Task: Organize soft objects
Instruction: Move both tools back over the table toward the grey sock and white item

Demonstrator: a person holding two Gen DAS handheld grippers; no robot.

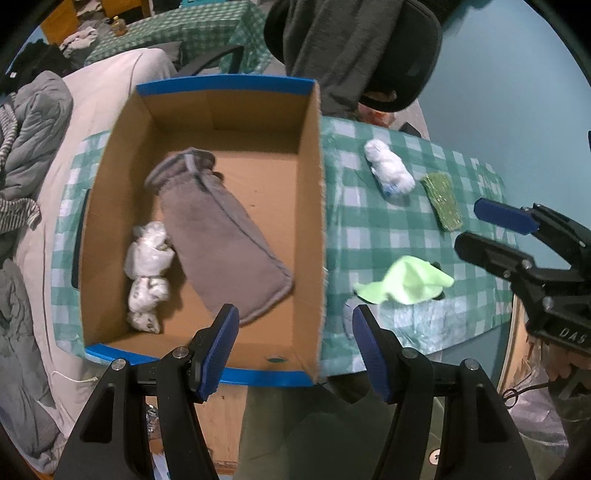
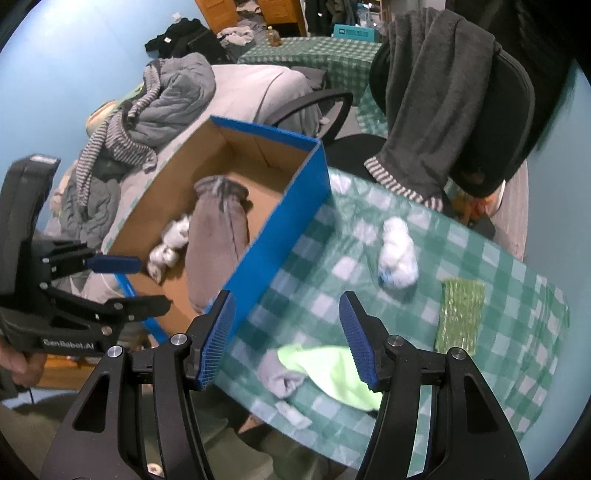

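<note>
A blue-rimmed cardboard box [image 1: 314,206] [image 2: 284,236] stands on the checked table [image 1: 369,229] [image 2: 498,280]. Inside lie a grey fleece pouch [image 1: 221,236] [image 2: 216,236] and a white knotted cloth [image 1: 147,273] [image 2: 170,243]. On the table to its right lie a lime green cloth [image 1: 406,284] [image 2: 332,373], a white bundle [image 1: 388,171] [image 2: 397,254], a green sponge pad [image 1: 441,201] [image 2: 460,314] and a grey sock [image 2: 280,376]. My left gripper [image 1: 295,350] [image 2: 122,284] is open and empty over the box's near edge. My right gripper [image 2: 288,339] [image 1: 491,229] is open and empty above the green cloth.
A chair draped with dark clothing [image 1: 351,55] [image 2: 443,103] stands behind the table. A bed with grey bedding and clothes [image 1: 33,147] [image 2: 166,99] lies to the left. A second checked table [image 1: 192,33] [image 2: 317,55] is farther back.
</note>
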